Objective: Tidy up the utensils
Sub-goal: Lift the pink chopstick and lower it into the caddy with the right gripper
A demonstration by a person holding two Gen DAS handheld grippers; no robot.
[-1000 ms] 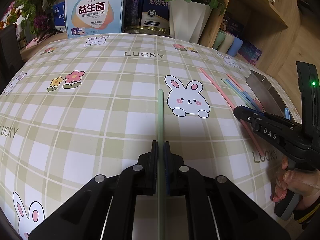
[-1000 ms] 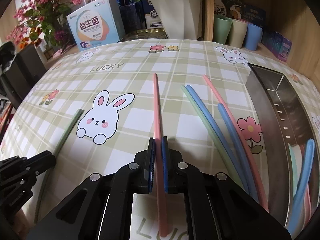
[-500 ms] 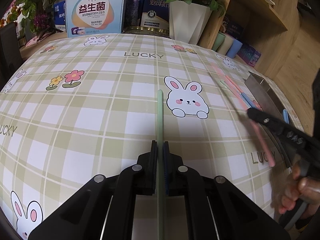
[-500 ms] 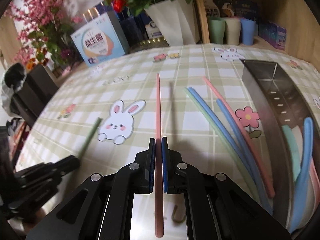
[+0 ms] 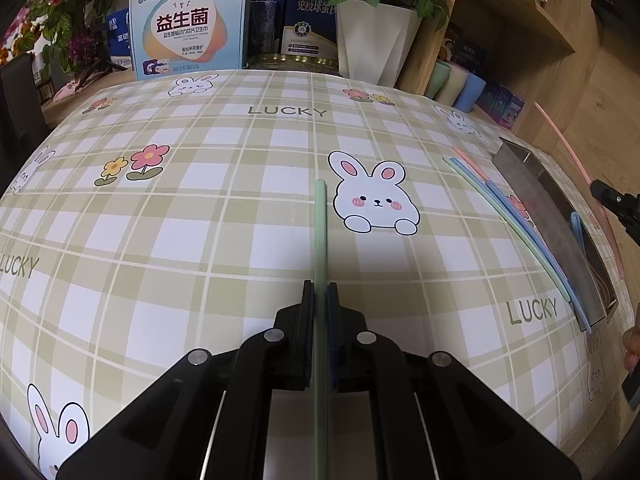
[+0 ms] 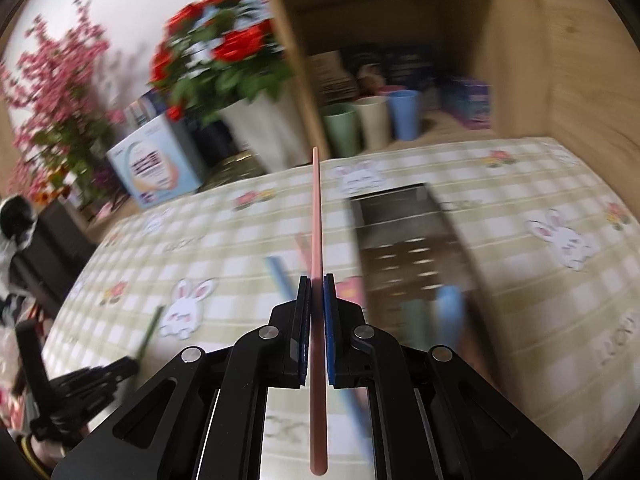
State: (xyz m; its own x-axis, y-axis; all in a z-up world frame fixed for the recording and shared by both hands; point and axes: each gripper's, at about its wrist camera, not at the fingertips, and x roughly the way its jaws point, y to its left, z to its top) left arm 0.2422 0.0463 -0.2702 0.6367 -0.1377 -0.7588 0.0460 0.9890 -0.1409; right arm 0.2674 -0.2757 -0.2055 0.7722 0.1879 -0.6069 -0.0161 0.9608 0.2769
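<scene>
My left gripper [image 5: 321, 296] is shut on a pale green chopstick [image 5: 320, 232] that lies along the checked tablecloth beside a rabbit print. My right gripper [image 6: 317, 284] is shut on a pink chopstick [image 6: 316, 216] and holds it in the air near the metal tray [image 6: 404, 236]; that view is blurred by motion. In the left wrist view the same pink chopstick [image 5: 568, 152] and right gripper [image 5: 600, 192] show at the right edge above the metal tray [image 5: 532, 196]. Green, blue and pink chopsticks [image 5: 508, 212] lie on the cloth beside the tray. A blue utensil [image 5: 576, 224] lies inside it.
At the back stand a white flower pot [image 5: 376, 40], a blue box [image 5: 188, 24], tins and a wooden shelf with pastel cups [image 6: 376, 120]. The left gripper [image 6: 100, 376] shows low on the left in the right wrist view. A hand [image 5: 632, 344] is at the right edge.
My right gripper has lifted the pink chopstick off the cloth and carried it up and to the right, towards the tray, rolling as it went. The left gripper and green chopstick have stayed put.
</scene>
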